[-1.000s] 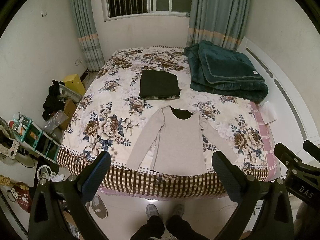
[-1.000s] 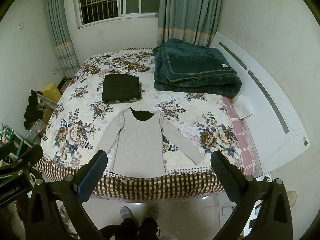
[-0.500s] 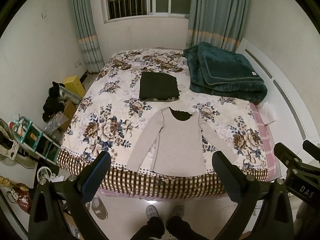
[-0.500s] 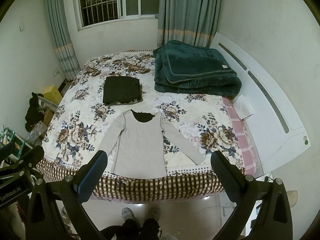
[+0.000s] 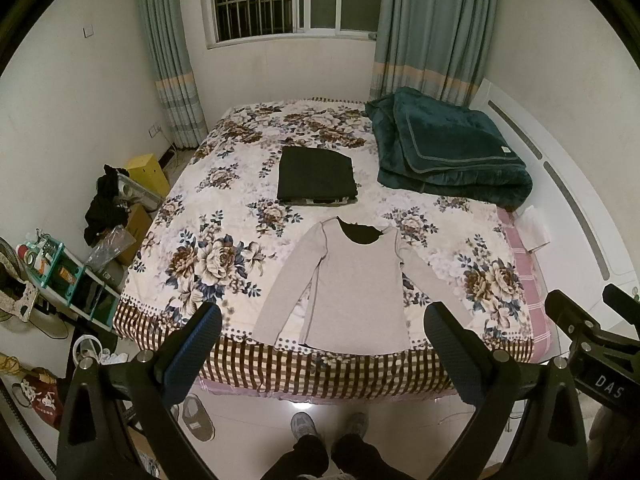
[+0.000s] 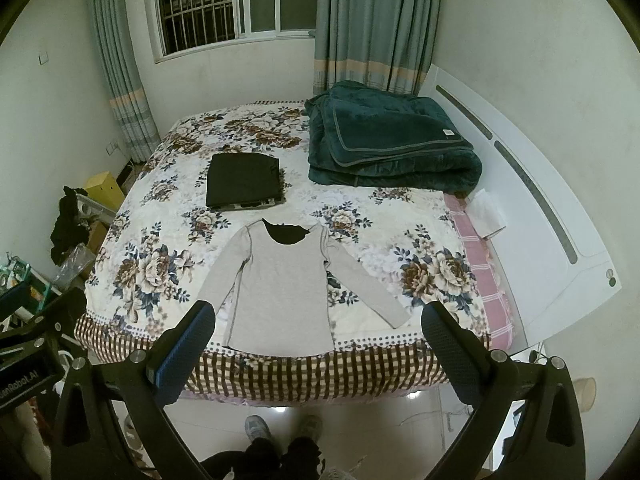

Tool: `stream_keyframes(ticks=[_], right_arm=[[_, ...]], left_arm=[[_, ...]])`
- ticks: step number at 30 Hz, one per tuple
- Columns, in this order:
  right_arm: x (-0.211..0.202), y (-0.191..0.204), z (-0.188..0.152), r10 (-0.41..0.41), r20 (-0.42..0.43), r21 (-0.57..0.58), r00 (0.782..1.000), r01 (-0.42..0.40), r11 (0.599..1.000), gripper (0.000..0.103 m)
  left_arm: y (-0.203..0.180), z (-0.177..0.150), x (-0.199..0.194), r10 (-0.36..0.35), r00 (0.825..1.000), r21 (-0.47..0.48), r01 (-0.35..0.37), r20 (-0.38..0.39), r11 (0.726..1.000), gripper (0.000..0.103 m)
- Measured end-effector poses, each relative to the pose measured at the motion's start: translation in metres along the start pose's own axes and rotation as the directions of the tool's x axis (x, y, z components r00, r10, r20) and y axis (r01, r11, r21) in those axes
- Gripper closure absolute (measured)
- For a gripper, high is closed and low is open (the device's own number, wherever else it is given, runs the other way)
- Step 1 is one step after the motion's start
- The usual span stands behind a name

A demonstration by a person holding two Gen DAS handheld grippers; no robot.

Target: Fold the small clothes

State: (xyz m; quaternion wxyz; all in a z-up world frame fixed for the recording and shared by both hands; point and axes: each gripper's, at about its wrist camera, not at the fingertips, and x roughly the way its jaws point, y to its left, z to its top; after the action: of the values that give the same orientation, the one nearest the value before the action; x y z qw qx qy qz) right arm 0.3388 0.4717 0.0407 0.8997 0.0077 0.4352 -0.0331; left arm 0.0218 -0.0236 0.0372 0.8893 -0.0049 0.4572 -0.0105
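A grey long-sleeved shirt (image 5: 352, 280) lies flat, sleeves spread, near the front edge of a floral bed (image 5: 208, 248); it also shows in the right wrist view (image 6: 280, 292). A folded dark garment (image 5: 316, 176) lies on the bed beyond the shirt, also in the right wrist view (image 6: 244, 182). My left gripper (image 5: 322, 334) is open and empty, held high above the bed's front edge. My right gripper (image 6: 318, 332) is open and empty at a similar height, to the right of the left one.
A folded teal blanket (image 5: 448, 152) sits at the bed's far right by the white headboard (image 6: 532, 216). Boxes, a rack and clutter (image 5: 60, 264) line the floor left of the bed. The person's feet (image 5: 328, 428) stand at the bed's foot.
Both grippers have drawn slightly up and back, so the bed and shirt sit a little lower and smaller in view. The jaws stay open; the clothes have not moved.
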Motion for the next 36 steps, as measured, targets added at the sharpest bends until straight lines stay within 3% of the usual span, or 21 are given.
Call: stream_keyframes(ticks=[7,13,18,20,24,28,36], right_arm=[[0.001,-0.001,-0.002,0.000,0.003,0.001,1.000,0.000,1.000,0.000],[-0.012,0.004,0.020,-0.001,-0.005,0.016,1.000,0.001,1.000,0.000],[0.020,-0.005,0.025,-0.013,-0.049,0.095,0.999,0.018,0.995,0.000],[0.049,-0.016,0.019,-0.025,-0.077,0.147,0.997,0.036,0.988,0.000],[0.121,-0.050,-0.002,-0.071,-0.154,0.248,0.985,0.108,0.963,0.000],[0.205,-0.104,-0.027,-0.081,-0.258,0.349,0.963,0.171,0.921,0.000],[0.416,-0.266,-0.110,0.043,-0.408,0.602,0.912,0.233,0.764,0.000]], left_arm=[[-0.002,0.002,-0.001,-0.001,1.000,-0.001,0.001,0.004,1.000,0.000],[-0.004,0.015,0.002,-0.003,1.000,0.006,0.003,-0.002,1.000,0.000],[0.004,0.028,0.028,0.039,0.997,0.004,-0.040,0.068,0.999,0.000],[0.006,0.037,0.058,0.079,0.992,0.007,-0.080,0.100,0.997,0.000],[0.015,0.024,0.117,0.092,0.992,0.016,-0.093,0.092,0.996,0.000],[0.004,0.024,0.203,0.124,0.992,0.015,-0.124,0.005,0.992,0.000],[-0.038,0.002,0.345,0.221,0.968,0.019,-0.221,-0.117,0.975,0.000]])
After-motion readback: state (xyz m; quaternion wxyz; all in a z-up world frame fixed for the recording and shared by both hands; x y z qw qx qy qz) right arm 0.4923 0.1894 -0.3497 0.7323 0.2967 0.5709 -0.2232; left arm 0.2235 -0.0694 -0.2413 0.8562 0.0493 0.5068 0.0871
